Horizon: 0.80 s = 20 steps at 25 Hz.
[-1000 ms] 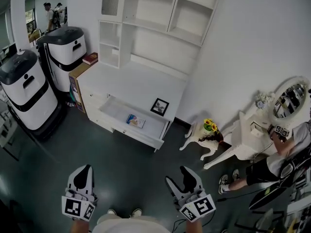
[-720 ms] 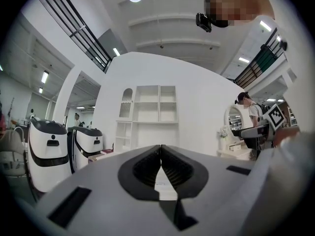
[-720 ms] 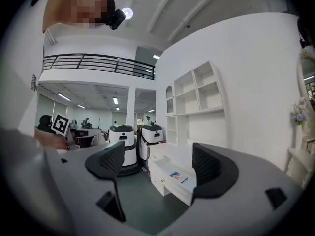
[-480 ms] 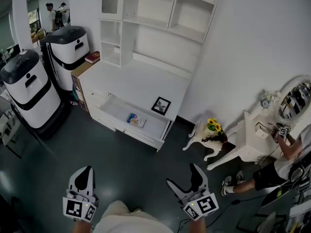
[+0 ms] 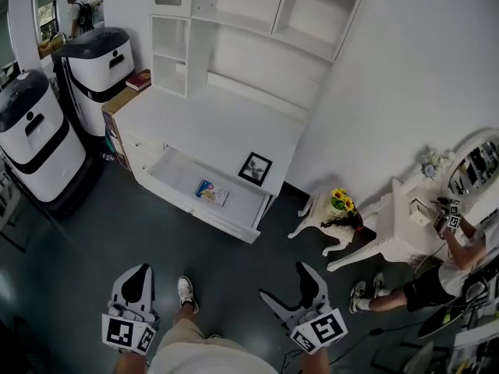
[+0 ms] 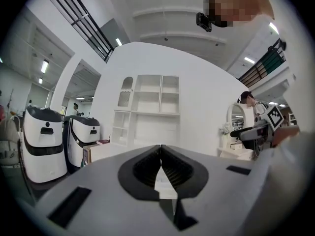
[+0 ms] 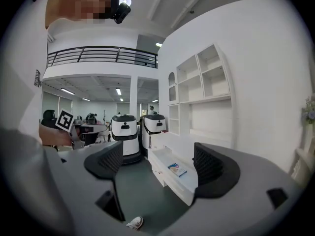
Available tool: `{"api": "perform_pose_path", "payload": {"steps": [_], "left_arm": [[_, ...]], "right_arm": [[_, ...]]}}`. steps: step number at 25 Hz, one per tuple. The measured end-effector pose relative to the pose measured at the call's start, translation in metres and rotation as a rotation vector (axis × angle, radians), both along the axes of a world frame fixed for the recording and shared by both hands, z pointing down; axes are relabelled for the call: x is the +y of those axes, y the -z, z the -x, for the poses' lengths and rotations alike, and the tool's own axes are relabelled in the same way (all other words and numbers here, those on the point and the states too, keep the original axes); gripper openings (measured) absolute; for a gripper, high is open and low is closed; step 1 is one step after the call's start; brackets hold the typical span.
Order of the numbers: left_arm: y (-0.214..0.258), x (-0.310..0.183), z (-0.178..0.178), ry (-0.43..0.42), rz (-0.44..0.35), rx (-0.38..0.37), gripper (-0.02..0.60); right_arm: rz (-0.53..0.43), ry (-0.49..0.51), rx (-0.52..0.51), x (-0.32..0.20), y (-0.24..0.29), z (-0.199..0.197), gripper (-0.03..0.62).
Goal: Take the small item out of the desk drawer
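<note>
Drawer: the white desk drawer (image 5: 196, 209) stands open, with a small flat blue-and-white packet (image 5: 211, 192) lying on its floor.
Right gripper (image 5: 284, 284): jaws wide apart, empty, well short of the desk.
Left gripper (image 5: 139, 274): jaws together, holding nothing.
Approach: I'd step closer, lower over the packet and pinch its edges.

Head view looks steeply down; all three views share the desk (image 5: 218, 123)

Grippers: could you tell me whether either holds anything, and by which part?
Nothing is held: the left gripper is shut empty, the right gripper open and empty.
</note>
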<state>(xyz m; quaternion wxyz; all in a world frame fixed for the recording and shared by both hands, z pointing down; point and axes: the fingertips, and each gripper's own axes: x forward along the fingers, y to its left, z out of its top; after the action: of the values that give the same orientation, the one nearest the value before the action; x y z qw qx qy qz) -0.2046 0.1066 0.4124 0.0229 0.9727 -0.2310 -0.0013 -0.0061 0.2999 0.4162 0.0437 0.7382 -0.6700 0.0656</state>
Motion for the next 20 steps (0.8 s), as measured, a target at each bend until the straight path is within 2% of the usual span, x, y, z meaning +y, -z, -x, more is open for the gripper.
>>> {"api": "perform_pose_path", "payload": {"steps": [3,8,13,17,20], "left_arm": [[-0.003,-0.038,-0.022,-0.003,0.008,0.007,0.017],[-0.007,-0.121,-0.056,-0.010,0.040,0.003,0.016],[-0.001,-0.204,-0.101,-0.061,0.060,0.027,0.017],[-0.003,-0.248,-0.137,-0.114,0.090,0.044,0.017],[-0.008,-0.259,-0.160,-0.154,0.120,0.047,0.017]], "right_arm": [[0.011,-0.001,-0.006,-0.036,-0.003,-0.019,0.440],[0.038,0.009,0.011,-0.124,0.000,-0.048,0.440],[0.074,0.001,0.066,-0.208,0.011,-0.075,0.440],[0.097,-0.037,0.082,-0.248,0.013,-0.093,0.442],[0.123,-0.063,0.081,-0.258,0.010,-0.106,0.440]]}}
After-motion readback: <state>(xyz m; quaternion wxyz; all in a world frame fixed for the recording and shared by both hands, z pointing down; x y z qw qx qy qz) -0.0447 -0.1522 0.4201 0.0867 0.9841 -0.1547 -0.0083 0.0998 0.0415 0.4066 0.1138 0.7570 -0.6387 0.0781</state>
